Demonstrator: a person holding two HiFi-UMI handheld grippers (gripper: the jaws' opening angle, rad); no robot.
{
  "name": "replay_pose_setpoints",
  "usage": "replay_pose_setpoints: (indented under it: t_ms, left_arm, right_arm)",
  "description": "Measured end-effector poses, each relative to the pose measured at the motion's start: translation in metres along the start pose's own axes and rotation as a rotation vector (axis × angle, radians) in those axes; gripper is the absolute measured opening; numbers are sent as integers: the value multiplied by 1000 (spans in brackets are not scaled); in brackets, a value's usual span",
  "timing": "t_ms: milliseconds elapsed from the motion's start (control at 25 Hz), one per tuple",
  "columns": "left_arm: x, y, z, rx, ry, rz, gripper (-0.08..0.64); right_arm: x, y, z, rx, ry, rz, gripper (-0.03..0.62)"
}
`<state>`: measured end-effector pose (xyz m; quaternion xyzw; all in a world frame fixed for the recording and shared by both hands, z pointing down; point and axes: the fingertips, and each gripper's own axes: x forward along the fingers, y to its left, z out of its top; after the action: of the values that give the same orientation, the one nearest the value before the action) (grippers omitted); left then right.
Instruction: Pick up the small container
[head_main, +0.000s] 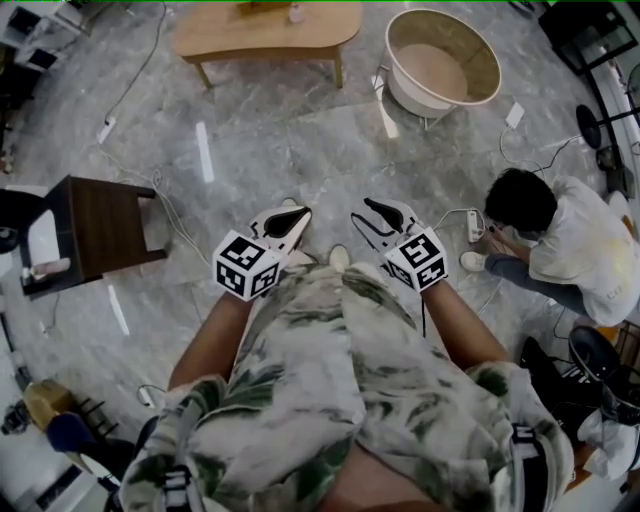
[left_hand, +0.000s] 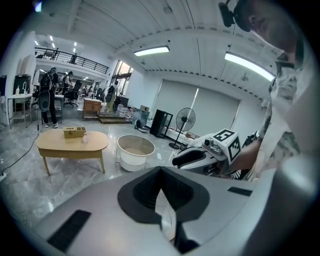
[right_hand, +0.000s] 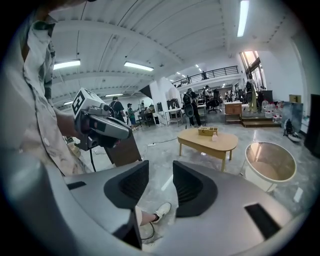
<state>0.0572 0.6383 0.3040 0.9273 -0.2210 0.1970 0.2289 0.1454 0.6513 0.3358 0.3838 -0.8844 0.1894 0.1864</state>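
Small container (right_hand: 214, 136) well beyond right claw (right_hand: 160, 169)

Two tongs were counted: the left tongs (head_main: 290, 212) and the right tongs (head_main: 372, 210). Three pieces of furniture were seen: one oval wooden table (head_main: 230, 38), one round white tub (head_main: 418, 100) and one dark side table (head_main: 100, 225). On the wooden table, one small container (right_hand: 214, 136) and one wooden box (right_hand: 207, 131) were made out. One crouching person (head_main: 565, 240) and one standing fan (left_hand: 184, 120) were noted.

Open-plan lab hall: marble floor (head_main: 280, 140), mezzanine railing (left_hand: 75, 59), ceiling strip lights (left_hand: 151, 50), trailing cables (head_main: 140, 70).
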Motion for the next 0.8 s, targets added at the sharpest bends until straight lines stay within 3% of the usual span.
replay_pose_setpoints:
  t_ms: [320,800]
  left_arm:
    - [5,64,13,-41,-22,-12,21]
    - [-6,217,67,-27,-17,-55,21]
  right_arm:
    - [62,-25,31,-35,28,1,163]
    - [197,-74,125,-58,71,-32,163]
